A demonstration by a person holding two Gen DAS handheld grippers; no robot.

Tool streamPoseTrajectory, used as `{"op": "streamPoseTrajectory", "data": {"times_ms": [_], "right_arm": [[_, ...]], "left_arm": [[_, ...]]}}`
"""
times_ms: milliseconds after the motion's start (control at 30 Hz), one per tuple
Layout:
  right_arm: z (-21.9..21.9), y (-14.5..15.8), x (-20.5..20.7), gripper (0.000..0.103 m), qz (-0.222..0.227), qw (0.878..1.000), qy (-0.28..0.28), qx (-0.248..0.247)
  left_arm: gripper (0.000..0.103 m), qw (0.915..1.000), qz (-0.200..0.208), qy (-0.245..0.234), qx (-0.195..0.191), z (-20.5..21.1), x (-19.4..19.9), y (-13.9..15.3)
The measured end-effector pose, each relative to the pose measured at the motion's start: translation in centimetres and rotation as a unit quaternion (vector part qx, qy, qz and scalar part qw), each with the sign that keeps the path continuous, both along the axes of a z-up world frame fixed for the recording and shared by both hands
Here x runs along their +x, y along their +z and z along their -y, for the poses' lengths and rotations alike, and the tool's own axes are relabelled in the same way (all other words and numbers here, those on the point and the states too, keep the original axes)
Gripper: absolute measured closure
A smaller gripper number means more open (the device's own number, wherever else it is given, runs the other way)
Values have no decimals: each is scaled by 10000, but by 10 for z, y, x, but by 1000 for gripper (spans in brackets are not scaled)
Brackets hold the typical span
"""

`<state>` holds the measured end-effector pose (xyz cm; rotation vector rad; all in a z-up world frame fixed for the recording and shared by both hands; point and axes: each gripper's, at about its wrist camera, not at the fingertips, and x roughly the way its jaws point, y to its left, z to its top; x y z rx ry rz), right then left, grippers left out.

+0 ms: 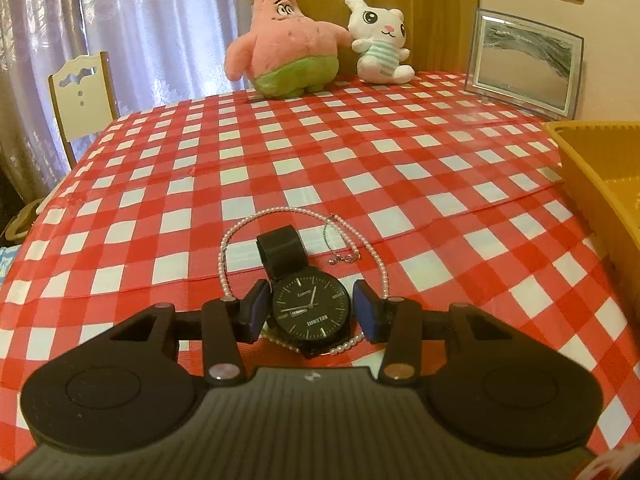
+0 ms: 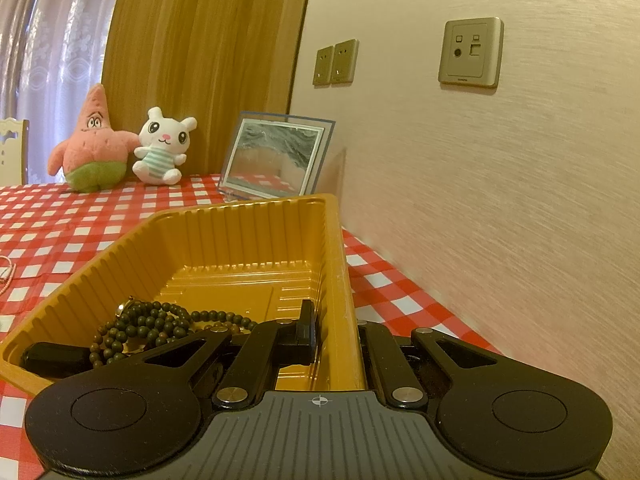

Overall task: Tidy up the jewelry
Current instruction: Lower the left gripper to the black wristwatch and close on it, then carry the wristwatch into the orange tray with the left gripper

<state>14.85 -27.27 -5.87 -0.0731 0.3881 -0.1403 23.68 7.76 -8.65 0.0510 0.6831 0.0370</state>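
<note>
The left gripper (image 1: 311,312) had its blue-padded fingers (image 1: 256,314) on either side of the black round-faced wristwatch (image 1: 310,312). A narrow gap showed at each side, so whether the pads pressed on the case could not be told. The watch lay flat on the red-and-white checked worktop (image 1: 360,160), its face turned up. Its long axis ran away from the gripper, with the black strap loop (image 1: 280,250) pointing toward the far edge. A pink-white bead necklace (image 1: 240,236) curved around the watch, passed under its near edge, and ended in a silver clasp chain (image 1: 340,258) just right of the strap.

The right gripper (image 2: 336,332) was clenched on the near right wall of the ribbed yellow plastic tray (image 2: 248,224), one finger inside and one outside. Inside the tray, near its front left corner, lay a heap of dark green and brown bead strings (image 2: 160,322) and a black oblong object (image 2: 54,354).

Further back stood a pink star-shaped plush toy (image 1: 280,44), touching a white rabbit plush toy (image 1: 378,40), and a glass-framed sand picture (image 1: 524,60) at the wall.
</note>
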Motion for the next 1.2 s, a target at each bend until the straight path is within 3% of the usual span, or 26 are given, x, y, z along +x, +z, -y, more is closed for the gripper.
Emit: {"op": "streamPoseTrajectory", "data": {"times_ms": [467, 1200], "right_arm": [[0, 0, 0, 98, 2, 10000, 5, -5], [-2, 2, 1, 98, 19, 10000, 25, -18]], "left_arm": [[64, 10000, 34, -52, -60, -3, 0, 7], [64, 9968, 553, -432, -389, -7, -28, 78]]}}
